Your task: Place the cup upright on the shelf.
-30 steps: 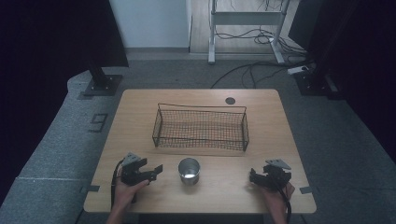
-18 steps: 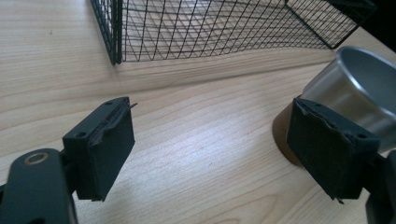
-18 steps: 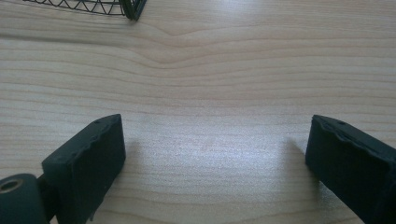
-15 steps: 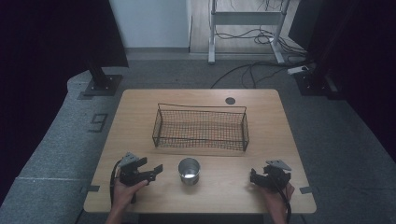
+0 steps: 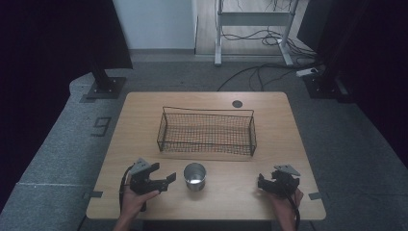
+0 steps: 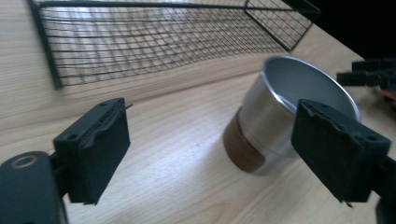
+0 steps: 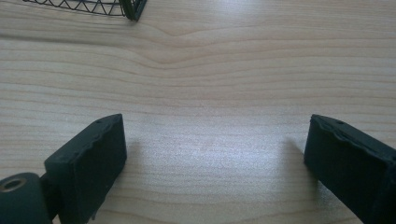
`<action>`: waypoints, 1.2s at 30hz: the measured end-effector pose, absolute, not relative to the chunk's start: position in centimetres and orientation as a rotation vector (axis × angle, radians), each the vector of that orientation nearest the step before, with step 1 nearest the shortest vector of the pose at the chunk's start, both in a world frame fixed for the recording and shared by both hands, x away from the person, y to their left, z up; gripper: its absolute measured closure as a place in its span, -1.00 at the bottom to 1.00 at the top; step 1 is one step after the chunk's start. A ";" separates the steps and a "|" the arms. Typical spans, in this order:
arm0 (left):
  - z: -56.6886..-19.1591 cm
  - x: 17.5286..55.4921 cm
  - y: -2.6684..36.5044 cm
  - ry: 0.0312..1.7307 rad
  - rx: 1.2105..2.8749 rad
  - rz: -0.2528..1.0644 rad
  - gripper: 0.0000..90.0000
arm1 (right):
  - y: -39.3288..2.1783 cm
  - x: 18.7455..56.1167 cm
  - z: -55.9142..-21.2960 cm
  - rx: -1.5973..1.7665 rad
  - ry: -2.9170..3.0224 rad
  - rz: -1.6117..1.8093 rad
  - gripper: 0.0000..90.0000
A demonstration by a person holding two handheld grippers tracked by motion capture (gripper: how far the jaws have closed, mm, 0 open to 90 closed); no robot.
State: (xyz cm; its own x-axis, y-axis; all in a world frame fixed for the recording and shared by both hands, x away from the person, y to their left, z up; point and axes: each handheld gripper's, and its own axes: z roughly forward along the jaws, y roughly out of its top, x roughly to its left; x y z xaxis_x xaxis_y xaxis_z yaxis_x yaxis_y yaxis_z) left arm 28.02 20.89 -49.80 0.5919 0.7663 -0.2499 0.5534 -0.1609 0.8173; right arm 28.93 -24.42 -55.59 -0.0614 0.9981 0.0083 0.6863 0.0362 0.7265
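While the metal cup (image 5: 194, 176) stands upright on the table (image 5: 144, 110) just before the wire basket (image 5: 207, 132), the left tool (image 5: 163, 179), jaws apart, points at it, seemingly readying a grasp, and the right tool (image 5: 262, 183) rests apart, also gaping.

On my table (image 5: 144, 120) the wire basket (image 5: 206, 130) sat toward the middle, with a metal cup (image 5: 194, 176) standing just in front of it, near my edge. My left gripper (image 5: 166, 179) lay beside the cup on its left, jaws pointing at it and wide apart; in the left gripper view the cup (image 6: 280, 112) stood ahead of the right-hand jaw. My right gripper (image 5: 262, 182) rested well to the cup's right, over bare tabletop. A small round grommet (image 5: 236, 103) lay behind the basket.
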 end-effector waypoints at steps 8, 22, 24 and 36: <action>-49.8 27.6 19.4 1.022 1.869 0.246 -0.79 | -24.4 28.9 -55.6 1.701 1.800 0.782 -0.88; -49.6 27.4 17.5 0.961 1.909 0.228 -0.83 | -24.4 28.9 -55.6 1.700 1.802 0.781 -0.88; -49.5 27.4 17.2 0.951 1.916 0.226 -0.84 | -24.4 28.9 -55.6 1.700 1.801 0.780 -0.88; -50.1 27.8 15.1 0.931 1.970 0.204 -0.97 | -24.4 28.9 -55.6 1.704 1.797 0.787 -0.87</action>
State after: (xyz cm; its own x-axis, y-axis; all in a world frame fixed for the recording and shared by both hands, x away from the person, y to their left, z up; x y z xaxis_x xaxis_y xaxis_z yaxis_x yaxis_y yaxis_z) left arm 27.83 15.10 -50.14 0.7005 0.6807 -0.2144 0.5286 -0.2931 0.7967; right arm 28.94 -24.43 -55.59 -0.0576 0.9983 0.0106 0.6850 0.0318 0.7279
